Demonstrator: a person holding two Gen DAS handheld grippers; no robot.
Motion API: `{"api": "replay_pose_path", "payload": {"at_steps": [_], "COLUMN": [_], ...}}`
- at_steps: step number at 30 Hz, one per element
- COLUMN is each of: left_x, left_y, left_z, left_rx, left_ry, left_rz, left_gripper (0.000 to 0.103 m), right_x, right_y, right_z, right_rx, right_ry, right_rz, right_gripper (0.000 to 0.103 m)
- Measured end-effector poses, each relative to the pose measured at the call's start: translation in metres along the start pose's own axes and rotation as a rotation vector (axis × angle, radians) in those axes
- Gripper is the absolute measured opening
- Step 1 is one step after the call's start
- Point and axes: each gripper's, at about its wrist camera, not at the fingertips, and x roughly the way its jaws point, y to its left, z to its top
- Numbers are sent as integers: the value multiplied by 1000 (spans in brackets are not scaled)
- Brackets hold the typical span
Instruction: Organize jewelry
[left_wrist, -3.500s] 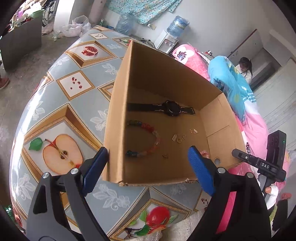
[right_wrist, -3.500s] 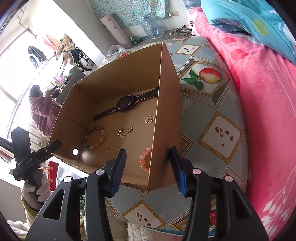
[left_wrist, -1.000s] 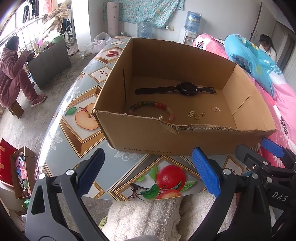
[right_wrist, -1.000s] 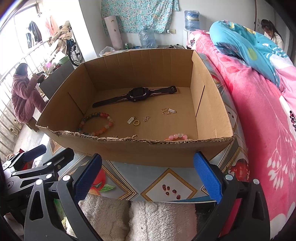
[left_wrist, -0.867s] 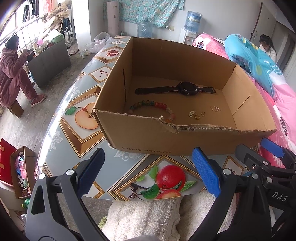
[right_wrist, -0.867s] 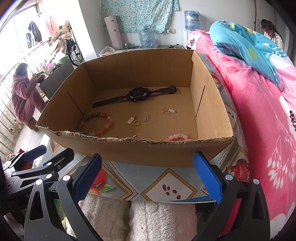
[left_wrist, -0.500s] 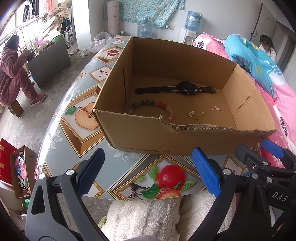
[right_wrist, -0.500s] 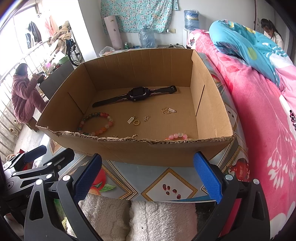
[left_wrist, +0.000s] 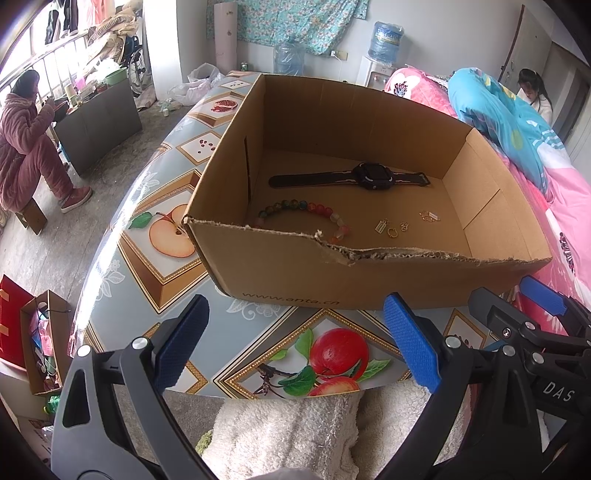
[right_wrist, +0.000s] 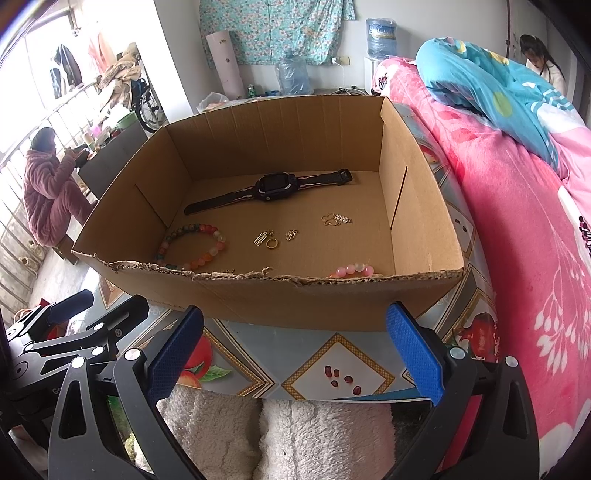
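An open cardboard box (left_wrist: 295, 280) (right_wrist: 295, 299) sits on the fruit-patterned table. Inside lie a black watch (left_wrist: 369, 176) (right_wrist: 273, 188), a multicoloured bead bracelet (left_wrist: 306, 212) (right_wrist: 192, 245), a gold ring (left_wrist: 392, 232) (right_wrist: 272, 243), small gold charms (left_wrist: 428, 216) (right_wrist: 334, 219) and a pink bead bracelet (right_wrist: 352, 270) by the near wall. My left gripper (left_wrist: 295, 347) is open, held in front of the box with nothing between its blue pads. My right gripper (right_wrist: 291, 354) is open too, just short of the near wall.
The table (left_wrist: 155, 258) (right_wrist: 332, 365) has a rounded left edge. A pink bed (right_wrist: 517, 221) with a blue quilt (left_wrist: 506, 122) runs along the right. A person in pink sits at far left (left_wrist: 26, 147); another sits at far right (left_wrist: 532, 92). White fleece (right_wrist: 277, 435) lies below both grippers.
Over the last second nothing has visibly moved. Since 3.5 s ago both grippers have pulled back from the box's walls to its near side and the right one has opened wider.
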Motion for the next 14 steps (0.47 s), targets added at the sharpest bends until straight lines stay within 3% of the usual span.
{"api": "replay_pose_path", "payload": {"at_steps": [14], "left_x": [-2], "left_y": [-2], "left_z": [0], "left_rx": [10], "left_ry": [-7], "left_rz": [2], "left_gripper": [92], "right_x": [0], "right_y": [-1], "right_z": [0], "right_rx": [1], "right_ry": [-1], "right_rz": [3], "right_gripper": [97]}}
